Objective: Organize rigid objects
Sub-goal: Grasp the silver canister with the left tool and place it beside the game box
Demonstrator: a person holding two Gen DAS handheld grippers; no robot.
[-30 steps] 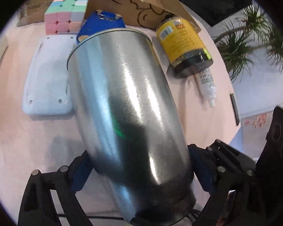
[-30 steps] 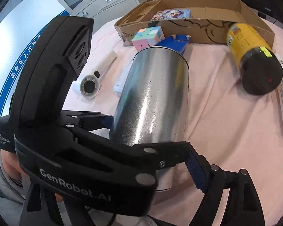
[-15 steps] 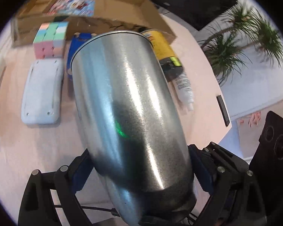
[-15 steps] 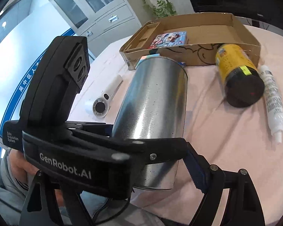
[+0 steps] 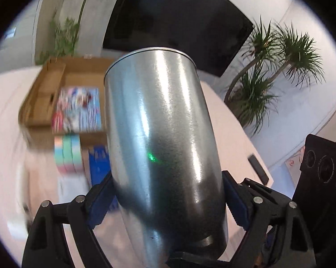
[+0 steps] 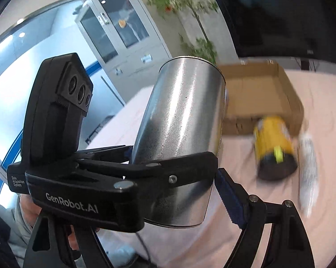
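Gripped from two sides and held up off the cloth, over the near edge of a pink-clothed table (image 6: 268, 212): a tall silver metal can (image 5: 159, 122), tilted, with its rimmed far end aimed toward an open brown cardboard tray (image 5: 45, 82) at the table's far edge.

Around the can's lower half, the left gripper (image 5: 168, 189), jaws closing, with blue pads (image 5: 101, 198) pressed on opposite flanks of the metal. At the can's base, the right gripper (image 6: 174, 201), set wide around the same can. One blue pad lies against the bottom rim; the other finger is hidden behind the left gripper's black body.

Inside the tray, toward its left wall, a colourful printed flat pack (image 5: 78, 109). Just outside the tray's near wall, a pastel puzzle cube (image 5: 67, 154) with a blue flat object (image 5: 98, 163) beside it, both blurred.

Before the tray's near right corner, lying on its side, a yellow jar with a black lid (image 6: 272, 143). Just beside that, toward the table's right edge, a white tube (image 6: 308, 172), smeared by motion.
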